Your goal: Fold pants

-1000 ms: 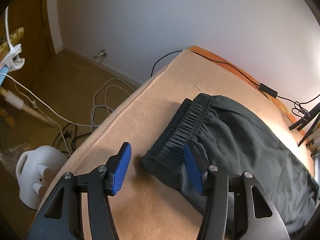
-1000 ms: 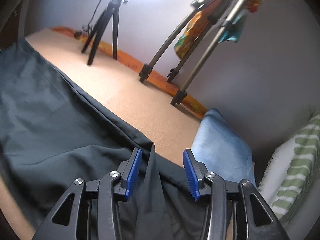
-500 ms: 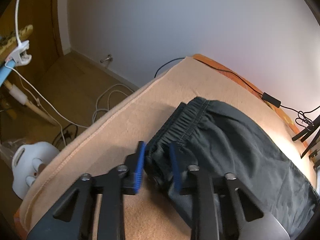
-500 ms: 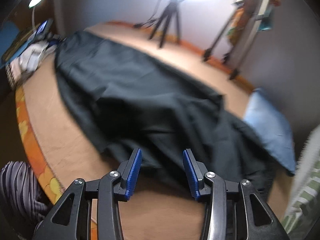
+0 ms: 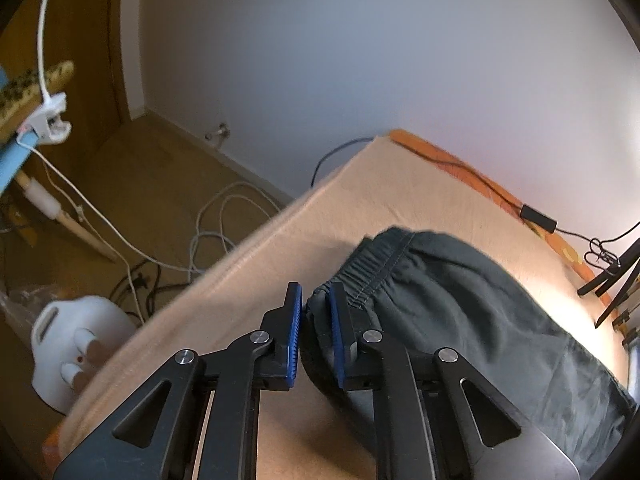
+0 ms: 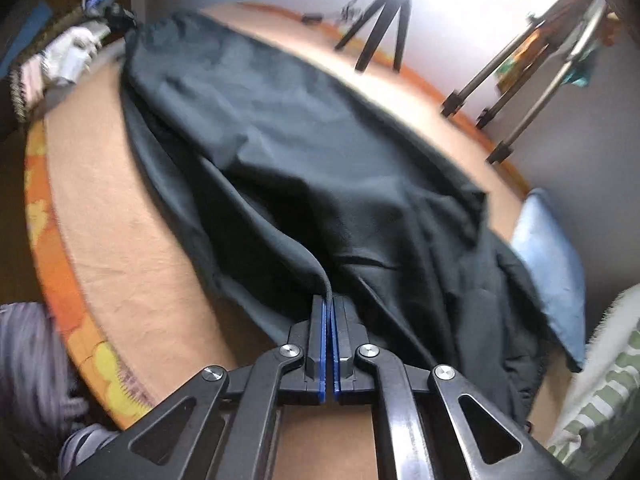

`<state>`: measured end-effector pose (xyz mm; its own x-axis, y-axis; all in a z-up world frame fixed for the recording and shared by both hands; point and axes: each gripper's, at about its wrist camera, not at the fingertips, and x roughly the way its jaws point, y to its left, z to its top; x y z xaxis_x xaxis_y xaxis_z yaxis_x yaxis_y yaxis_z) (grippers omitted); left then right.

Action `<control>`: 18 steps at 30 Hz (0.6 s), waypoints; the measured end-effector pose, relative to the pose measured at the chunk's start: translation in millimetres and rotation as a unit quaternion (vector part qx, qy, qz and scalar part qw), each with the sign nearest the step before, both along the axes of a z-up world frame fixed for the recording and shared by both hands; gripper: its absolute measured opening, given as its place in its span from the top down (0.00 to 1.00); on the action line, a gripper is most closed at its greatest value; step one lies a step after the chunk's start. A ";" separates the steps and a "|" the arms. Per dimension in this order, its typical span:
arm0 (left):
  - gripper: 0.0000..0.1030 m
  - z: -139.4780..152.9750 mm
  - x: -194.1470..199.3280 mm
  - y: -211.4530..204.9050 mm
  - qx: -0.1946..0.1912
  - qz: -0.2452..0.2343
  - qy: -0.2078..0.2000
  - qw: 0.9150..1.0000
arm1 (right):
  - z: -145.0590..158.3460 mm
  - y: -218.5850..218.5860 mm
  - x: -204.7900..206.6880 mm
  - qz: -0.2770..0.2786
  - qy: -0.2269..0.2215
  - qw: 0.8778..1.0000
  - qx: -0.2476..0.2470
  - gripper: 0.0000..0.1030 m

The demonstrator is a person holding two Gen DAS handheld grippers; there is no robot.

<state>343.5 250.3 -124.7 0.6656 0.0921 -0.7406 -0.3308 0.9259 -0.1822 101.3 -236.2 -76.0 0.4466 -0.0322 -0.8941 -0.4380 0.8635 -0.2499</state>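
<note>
The dark pants [image 6: 320,152] lie spread on a tan bed cover [image 6: 132,240], running from the 11 o'clock area of the right wrist view down to its centre and on toward 4 o'clock. The right gripper [image 6: 329,308] enters from 6 o'clock; its blue pads [image 6: 320,344] are pressed together on a thin raised fold of the pants fabric at the near edge of the garment. In the left wrist view, the elastic waistband [image 5: 376,256] sits just right of centre, with the rest of the garment extending toward 4 o'clock. The left gripper [image 5: 316,312] enters from 6 o'clock; its jaws are closing, and the pads [image 5: 295,336] pinch a bunched corner of the waistband end between them. A blue pillow [image 6: 548,264] lies at 3 o'clock in the right wrist view, touching the pants edge. A black tripod [image 6: 384,16] stands on the bed at 1 o'clock, well apart from the grippers. White cables [image 5: 216,232] lie on the floor at 9 o'clock in the left wrist view, beside the bed edge.
</note>
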 end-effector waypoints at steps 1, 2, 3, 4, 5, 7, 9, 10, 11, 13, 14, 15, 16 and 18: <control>0.88 3.9 -0.7 0.8 0.006 0.001 -0.002 1.000 | 13.6 -4.7 -6.5 -0.003 -0.009 1.000 0.010 1.00; 0.88 5.7 -1.3 1.4 0.011 0.004 -0.004 1.000 | 22.8 -8.6 -12.6 -0.004 -0.011 1.000 0.021 1.00; 0.88 6.5 -2.0 1.6 0.018 0.005 -0.004 1.000 | 27.7 -10.5 -16.2 -0.006 -0.013 1.000 0.027 1.00; 0.88 4.6 -1.1 0.8 0.027 0.002 0.000 1.000 | 30.0 -12.1 -20.5 -0.007 -0.013 0.999 0.030 1.00; 0.88 0.4 0.3 -0.6 0.036 0.001 0.010 0.999 | 26.1 -12.9 -24.5 -0.005 -0.004 1.000 0.030 1.00; 0.88 -8.8 1.5 -0.6 0.036 0.002 0.028 0.999 | 9.0 -7.7 -23.2 0.006 0.032 0.999 0.032 1.00; 0.86 -17.0 2.5 2.2 0.023 -0.002 0.048 0.999 | -13.6 -2.1 -27.3 0.018 0.063 0.998 0.019 0.94; 0.82 -15.3 0.0 4.3 0.023 -0.001 0.047 0.999 | -17.5 -3.1 -29.1 0.020 0.067 0.997 0.021 0.91; 0.79 -11.5 -2.5 6.2 0.022 -0.001 0.043 0.999 | -17.1 -5.9 -31.9 0.020 0.068 0.997 0.034 0.83; 0.79 -3.3 -6.0 9.3 0.026 0.001 0.039 0.999 | -5.6 -19.0 -38.5 0.010 0.051 0.997 0.061 0.73; 0.79 5.1 -10.1 11.1 0.034 0.005 0.032 0.999 | 2.4 -28.2 -42.5 0.003 0.039 0.997 0.072 0.71; 0.79 10.5 -13.5 11.2 0.035 0.007 0.026 0.999 | 7.6 -35.4 -44.6 -0.005 0.031 0.996 0.080 0.69; 0.79 17.2 -18.4 11.2 0.032 0.008 0.018 0.999 | 16.2 -48.9 -48.1 -0.023 0.018 0.995 0.091 0.68; 0.79 34.0 -28.6 5.0 0.023 0.004 -0.001 1.000 | 27.8 -72.9 -56.1 -0.058 -0.004 0.992 0.110 0.67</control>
